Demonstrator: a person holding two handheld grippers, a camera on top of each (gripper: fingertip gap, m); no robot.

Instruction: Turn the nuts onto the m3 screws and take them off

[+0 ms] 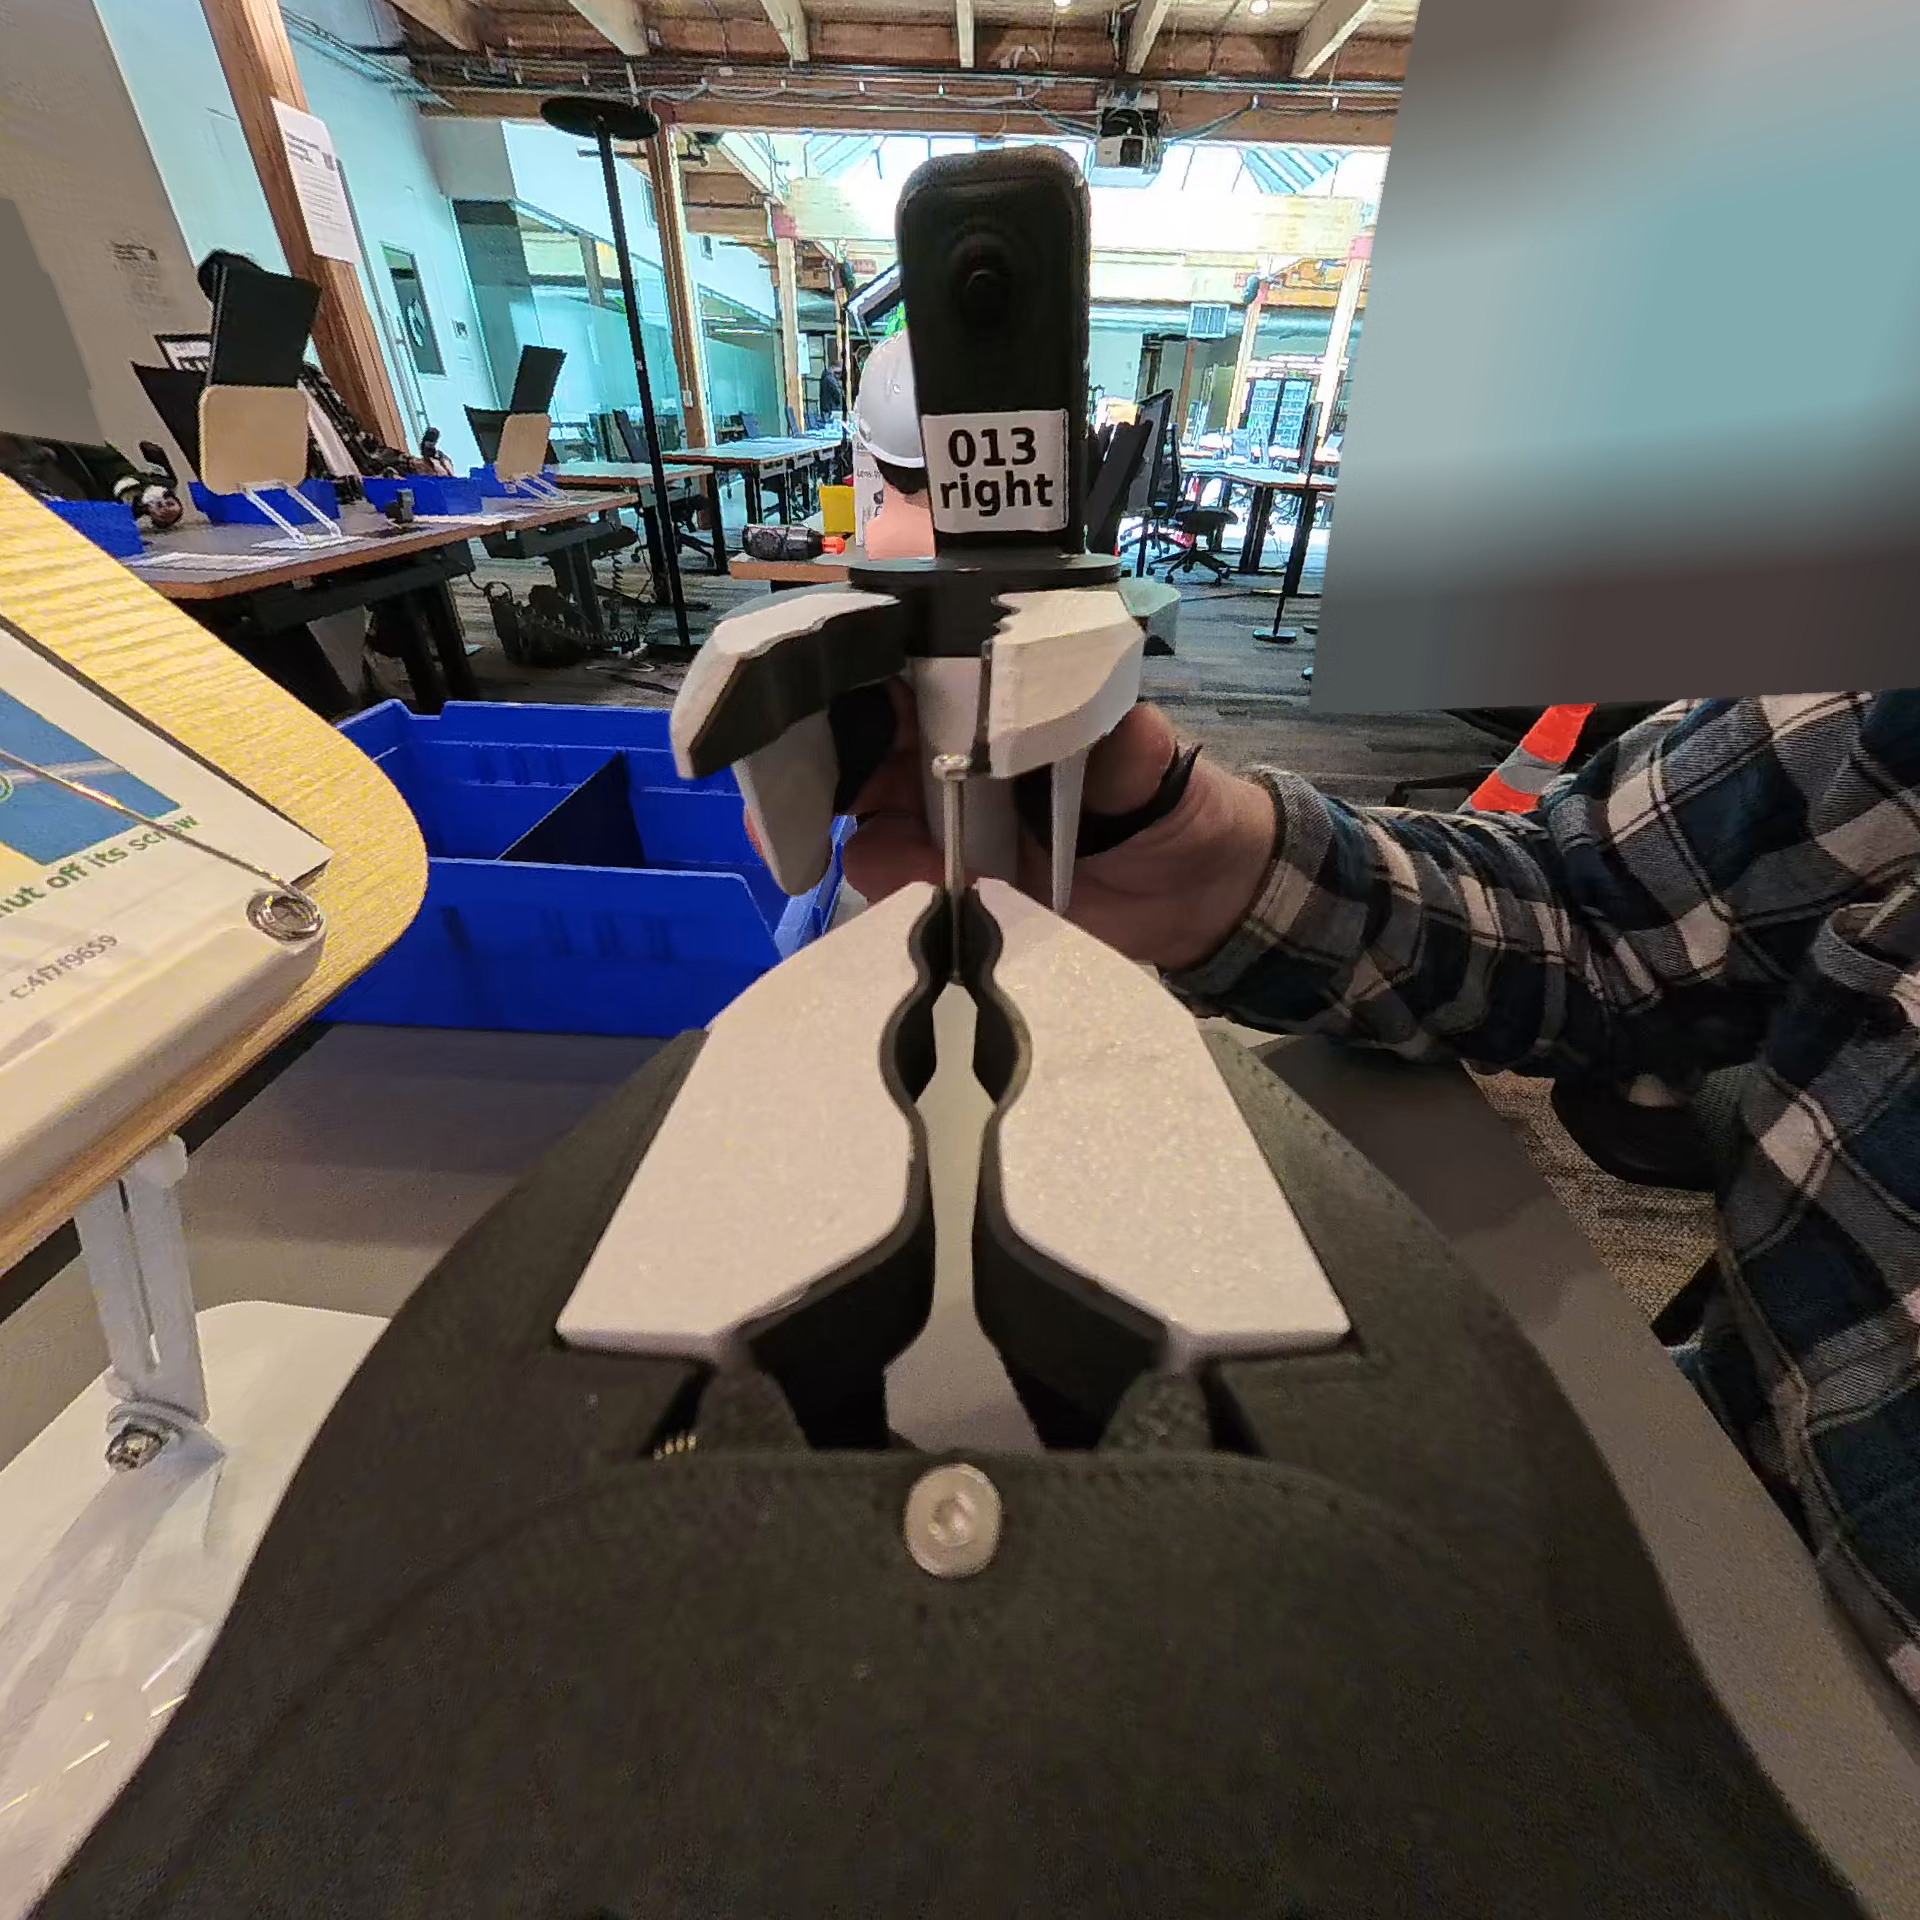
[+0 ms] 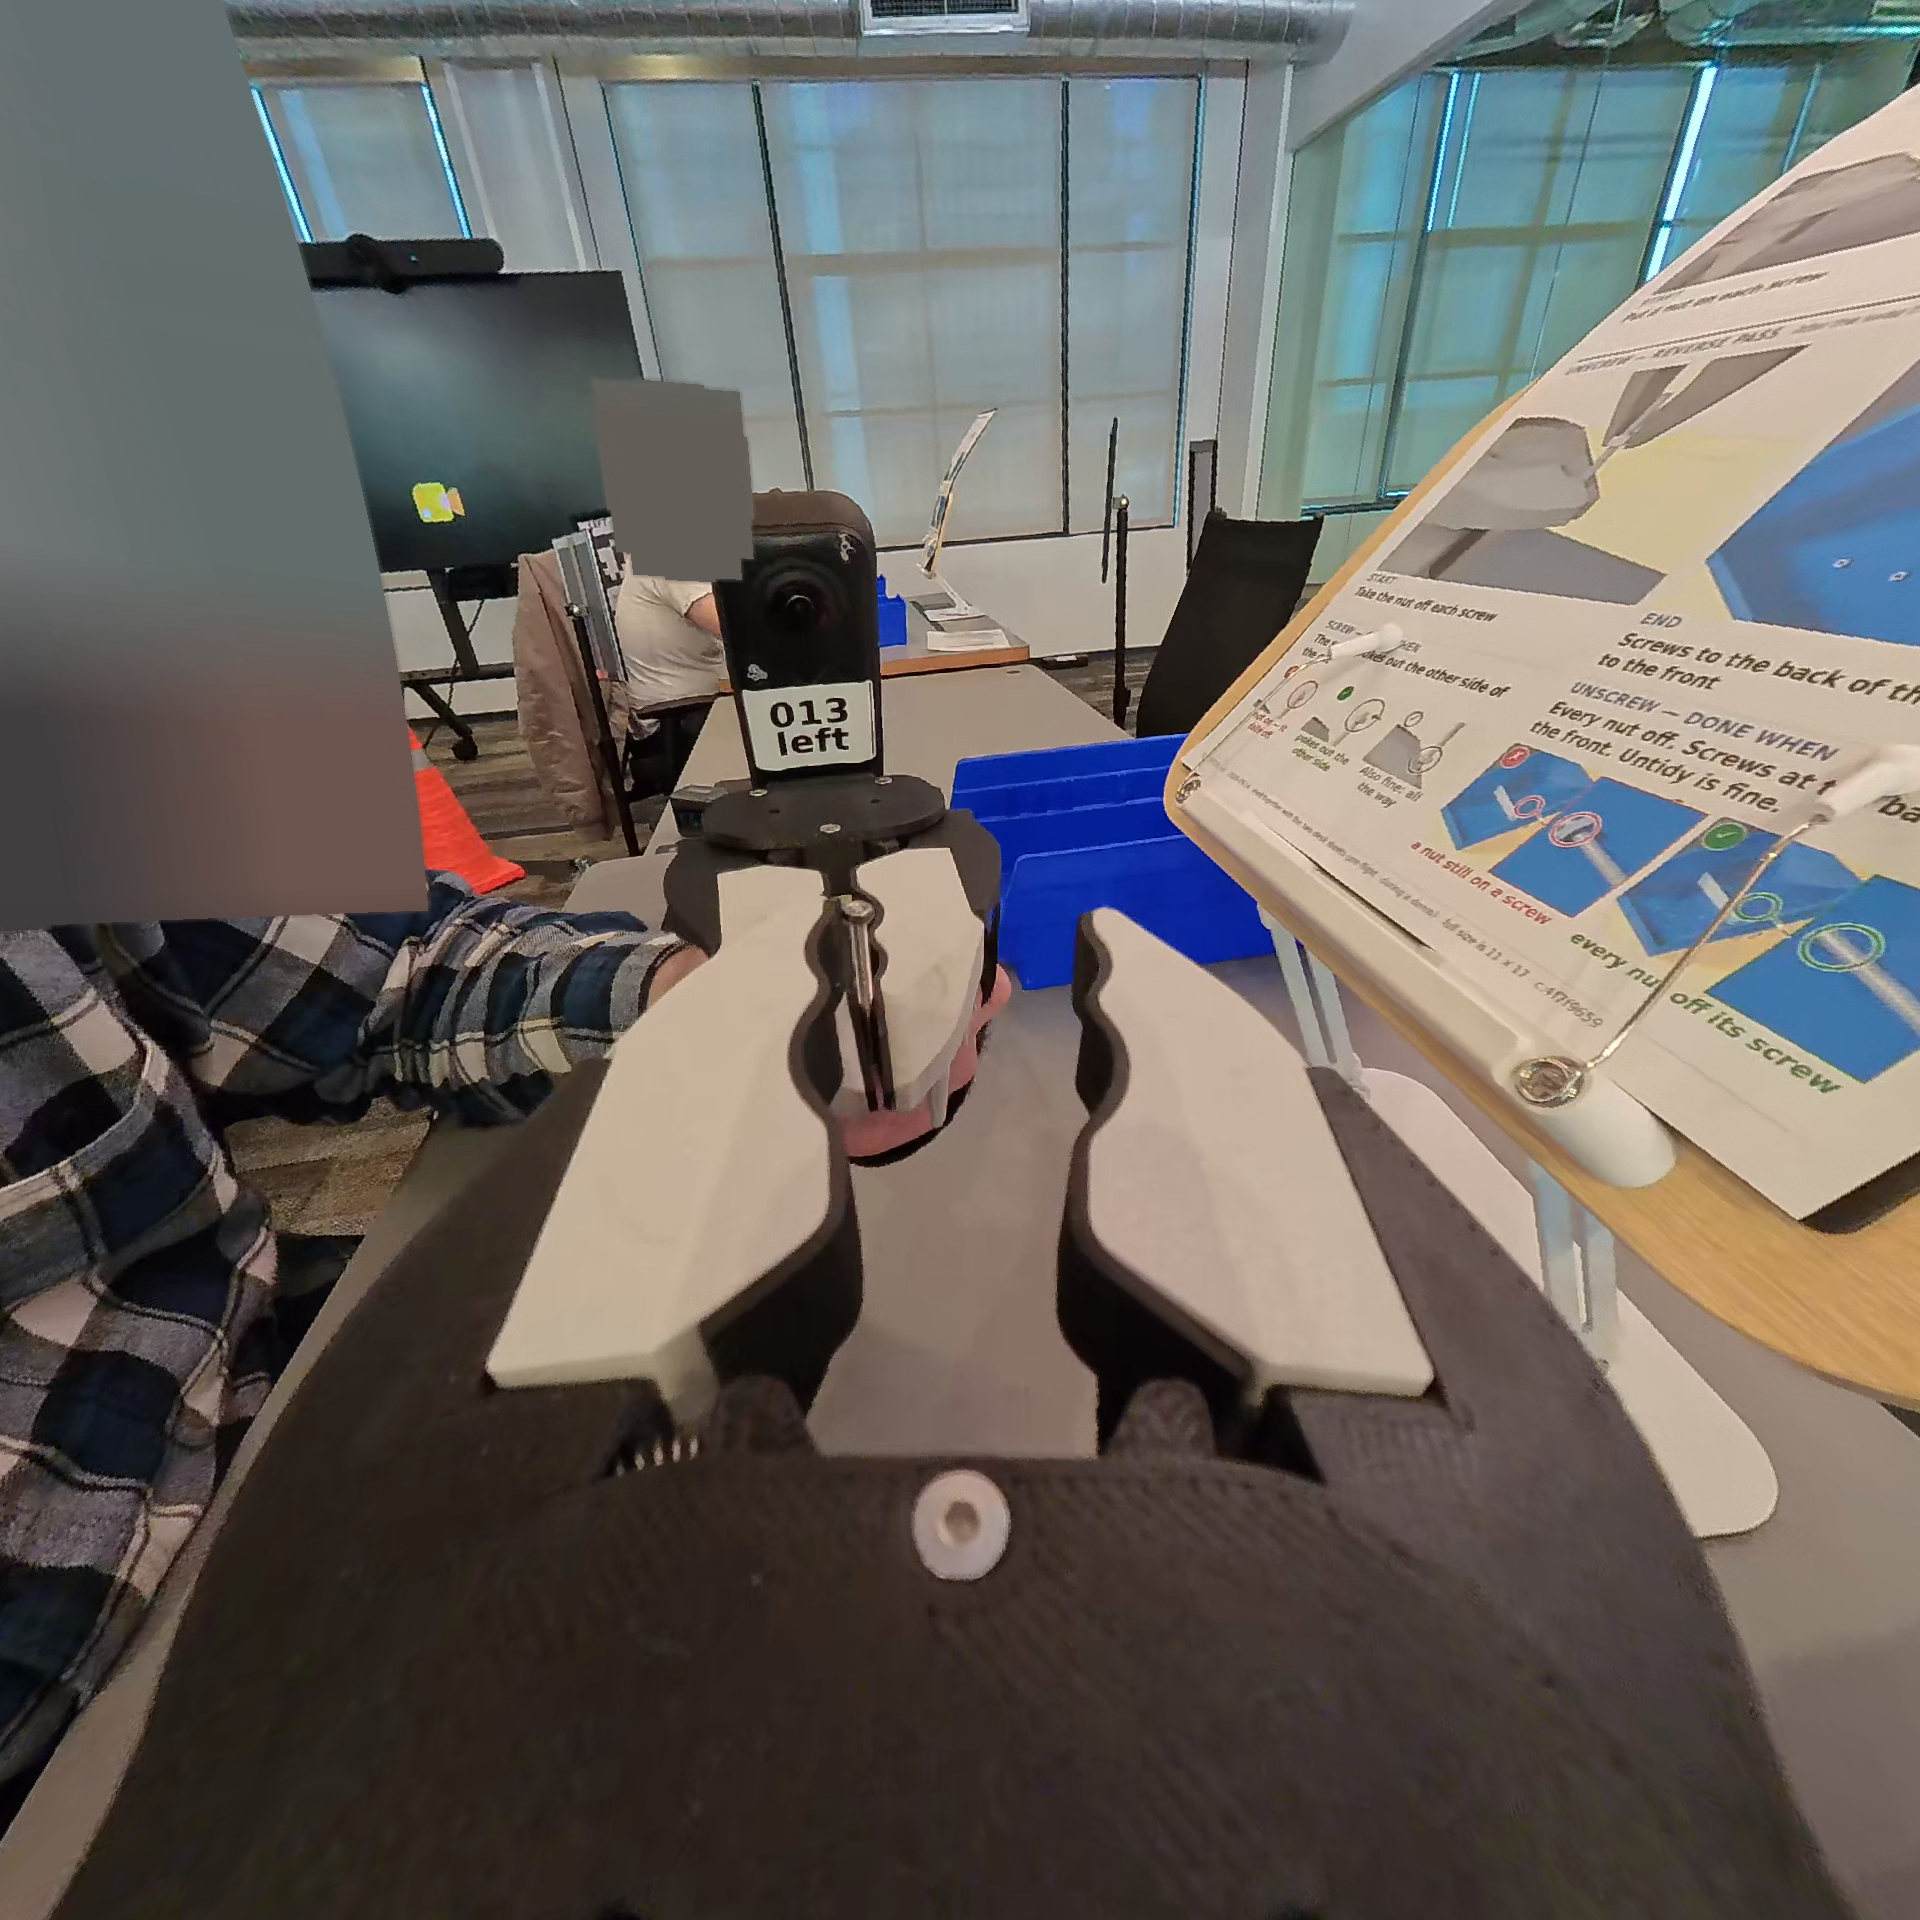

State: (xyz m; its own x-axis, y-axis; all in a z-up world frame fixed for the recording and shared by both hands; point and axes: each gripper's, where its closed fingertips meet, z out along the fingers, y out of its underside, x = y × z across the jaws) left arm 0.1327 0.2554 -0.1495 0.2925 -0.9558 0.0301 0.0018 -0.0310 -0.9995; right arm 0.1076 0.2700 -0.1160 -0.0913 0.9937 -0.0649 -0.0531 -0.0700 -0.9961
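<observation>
Two handheld grippers face each other above a grey bench (image 1: 436,1101).
Left gripper (image 1: 954,914) fingers pinch a silver screw (image 1: 951,831) upright; right gripper (image 2: 977,966) fingers spread wide, holding nothing; each carries a white printed label.

A grey table (image 2: 966,1288) carries a blue bin (image 1: 582,935) at its far side and, near it, the white base (image 2: 1662,1382) of a document stand.

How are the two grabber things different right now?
The left gripper has its fingers pinched shut on a thin metal screw; the right gripper has its fingers spread apart and holds nothing. Both have white fingers with black pads, a black camera on top, and a hand holding them.
</observation>
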